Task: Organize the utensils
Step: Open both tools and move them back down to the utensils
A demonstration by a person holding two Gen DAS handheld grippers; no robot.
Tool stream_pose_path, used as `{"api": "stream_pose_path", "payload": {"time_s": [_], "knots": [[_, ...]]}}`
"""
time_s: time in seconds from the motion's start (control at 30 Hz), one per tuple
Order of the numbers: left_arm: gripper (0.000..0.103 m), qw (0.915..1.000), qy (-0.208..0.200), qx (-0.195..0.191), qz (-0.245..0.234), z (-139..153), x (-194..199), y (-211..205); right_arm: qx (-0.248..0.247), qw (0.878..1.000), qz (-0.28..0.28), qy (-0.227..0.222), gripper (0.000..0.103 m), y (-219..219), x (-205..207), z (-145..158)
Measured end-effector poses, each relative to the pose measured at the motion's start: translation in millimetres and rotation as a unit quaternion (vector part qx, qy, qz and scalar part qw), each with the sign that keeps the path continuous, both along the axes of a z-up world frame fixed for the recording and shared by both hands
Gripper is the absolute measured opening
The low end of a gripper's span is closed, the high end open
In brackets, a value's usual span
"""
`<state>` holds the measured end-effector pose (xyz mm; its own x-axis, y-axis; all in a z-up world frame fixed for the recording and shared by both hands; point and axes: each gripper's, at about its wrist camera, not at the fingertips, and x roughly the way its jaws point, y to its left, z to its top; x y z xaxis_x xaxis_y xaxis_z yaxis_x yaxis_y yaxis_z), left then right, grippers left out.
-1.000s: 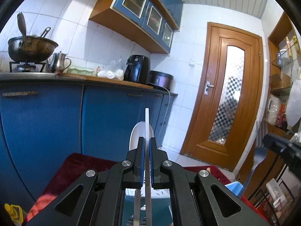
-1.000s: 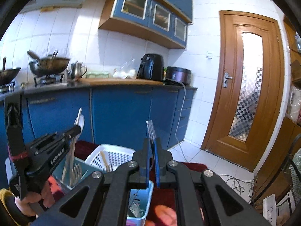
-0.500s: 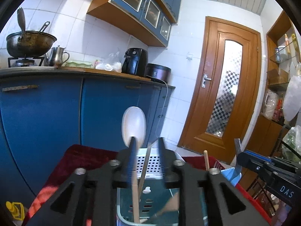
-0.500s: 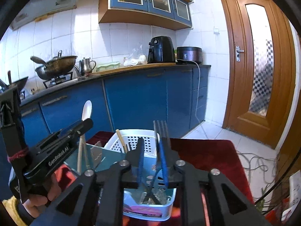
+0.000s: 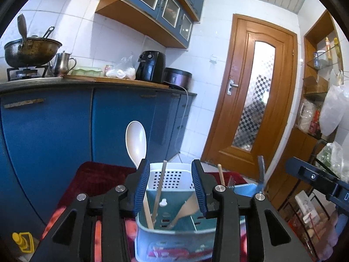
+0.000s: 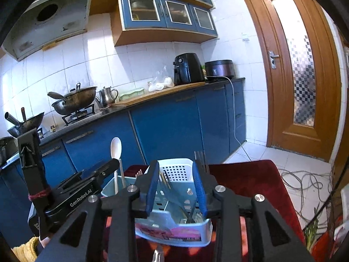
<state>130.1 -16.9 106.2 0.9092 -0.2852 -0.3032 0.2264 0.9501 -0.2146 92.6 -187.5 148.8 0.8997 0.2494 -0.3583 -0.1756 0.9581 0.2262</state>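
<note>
A light blue utensil holder (image 5: 174,238) with a white perforated back stands on a red cloth. My left gripper (image 5: 171,185) is open just above it; a white spoon (image 5: 136,144), a chopstick (image 5: 160,187) and a wooden spatula (image 5: 185,207) stand inside, free of the jaws. My right gripper (image 6: 176,185) is open over the same holder (image 6: 174,227); a metal fork (image 6: 199,159) stands in it by the right jaw. The left gripper (image 6: 87,185) and the spoon (image 6: 116,148) show at left in the right wrist view.
The red cloth (image 6: 250,179) covers the table. Blue cabinets (image 5: 54,131) with a stove, pots and appliances run behind. A wooden door (image 5: 257,100) is at right. Cables (image 6: 305,179) lie on the floor. A yellow object (image 5: 21,242) sits low left.
Both grippers have opened. The spoon left the left jaws and the fork left the right jaws; both now stand in the holder. Both grippers have lowered toward it.
</note>
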Motion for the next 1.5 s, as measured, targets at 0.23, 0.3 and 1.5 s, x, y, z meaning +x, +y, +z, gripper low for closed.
{"api": "stream_pose_path", "payload": {"time_s": [0.23, 0.3, 1.5], "knots": [[0.041, 0.9999, 0.011, 0.003, -0.011, 10, -26, 5, 0.016, 0.999, -0.001, 0.029, 0.035, -4, -23, 0], [0.041, 0.9998, 0.012, 0.009, -0.012, 13, -33, 5, 0.017, 0.999, 0.002, 0.037, 0.035, -3, -31, 0], [0.041, 0.9854, 0.164, 0.045, -0.013, -25, -119, 20, 0.001, 0.989, 0.013, 0.15, 0.038, 9, -100, -76]]}}
